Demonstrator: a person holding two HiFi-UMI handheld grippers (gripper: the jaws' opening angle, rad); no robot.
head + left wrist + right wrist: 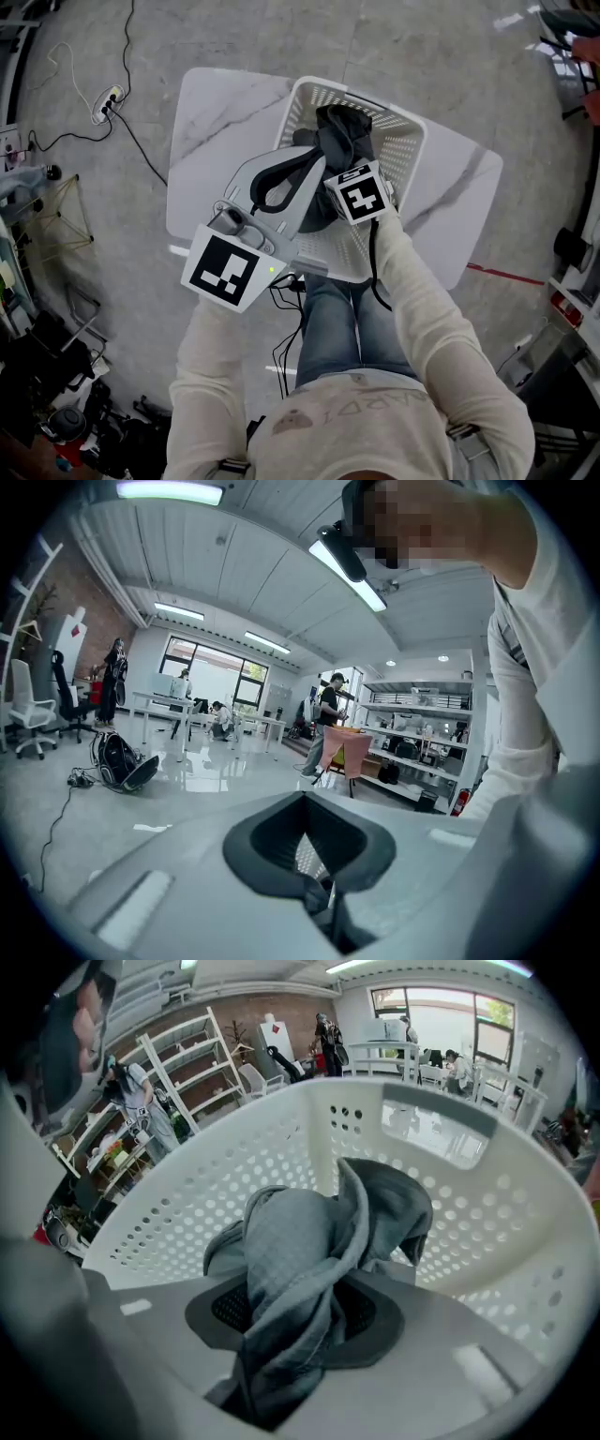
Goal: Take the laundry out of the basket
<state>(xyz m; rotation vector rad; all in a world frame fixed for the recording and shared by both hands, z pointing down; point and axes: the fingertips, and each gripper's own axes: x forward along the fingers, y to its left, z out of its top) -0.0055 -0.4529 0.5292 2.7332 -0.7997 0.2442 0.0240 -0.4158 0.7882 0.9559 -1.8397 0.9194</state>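
A white perforated laundry basket (405,141) stands on a white marble table (216,112). A dark grey cloth (342,131) rises bunched out of it. My right gripper (333,173) is over the basket and shut on that cloth. In the right gripper view the grey cloth (300,1232) is twisted and runs down between the jaws of the right gripper (309,1288), with the basket wall (487,1194) behind it. My left gripper (309,167) is beside it at the basket's near left rim, jaws together. In its own view the left gripper (307,803) holds nothing that I can see.
A power strip (108,101) and cables lie on the floor left of the table. Dark clutter (37,375) fills the left edge of the head view. A red line (506,274) marks the floor to the right. Several people and a backpack (120,759) are far off in the room.
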